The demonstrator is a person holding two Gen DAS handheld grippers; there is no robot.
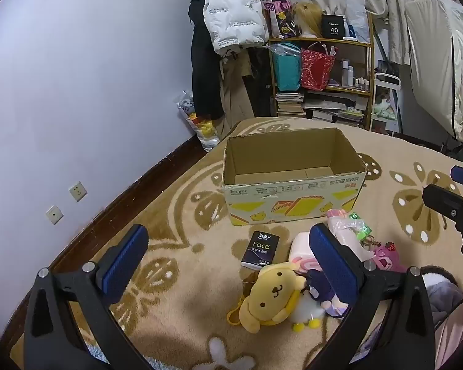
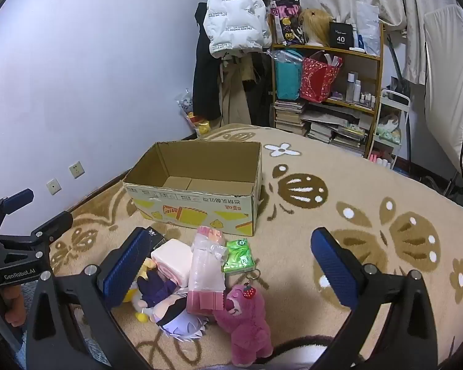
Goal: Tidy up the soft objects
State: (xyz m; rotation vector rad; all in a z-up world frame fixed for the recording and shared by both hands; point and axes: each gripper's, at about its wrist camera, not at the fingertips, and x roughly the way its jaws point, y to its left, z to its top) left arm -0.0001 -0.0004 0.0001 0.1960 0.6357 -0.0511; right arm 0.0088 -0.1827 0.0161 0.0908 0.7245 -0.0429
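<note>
We see a beige blanket (image 2: pixel 339 172) with brown butterfly and flower patterns covering the supporting surface. On it stands an open cardboard box (image 2: pixel 194 206), upright, its inside bare. Just in front of the box lies a cluster of soft items: a dark tissue pack (image 1: pixel 260 249), a green tissue pack (image 2: pixel 239 256), a pink roll-shaped cushion (image 2: pixel 174 260), a clear wrapped pink package (image 2: pixel 207 274), a yellow plush dog (image 1: pixel 270 296), a purple-haired doll (image 2: pixel 173 308) and a pink plush bear (image 2: pixel 247 320). Several of these touch or overlap.

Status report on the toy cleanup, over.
Left gripper and right gripper both open, holding nothing. Cardboard box empty. Soft toys piled on the blanket in front of it. Nothing blocking.
</note>
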